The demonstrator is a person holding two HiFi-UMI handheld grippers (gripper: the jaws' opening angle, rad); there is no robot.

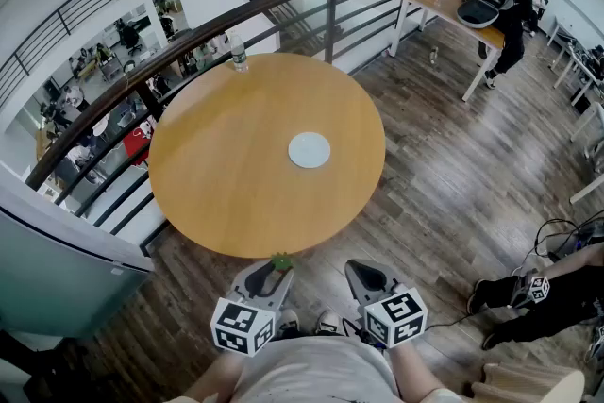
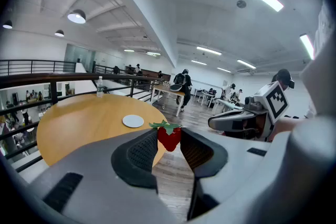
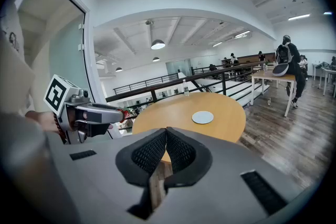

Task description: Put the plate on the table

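Head view shows the plate [image 1: 310, 149] already lying flat near the middle of the round worktop [image 1: 217, 184], well apart from both tongs, so the placing itself looks done. The left tongs [image 1: 276, 271] are clamped on a strawberry [image 2: 169, 138] and hang just off the worktop's near edge, while the right tongs [image 3: 166, 132] are pressed together with nothing between them. Judging from that, nothing is left to do for the plate; the strawberry may be meant for it next, though the task says nothing of that.
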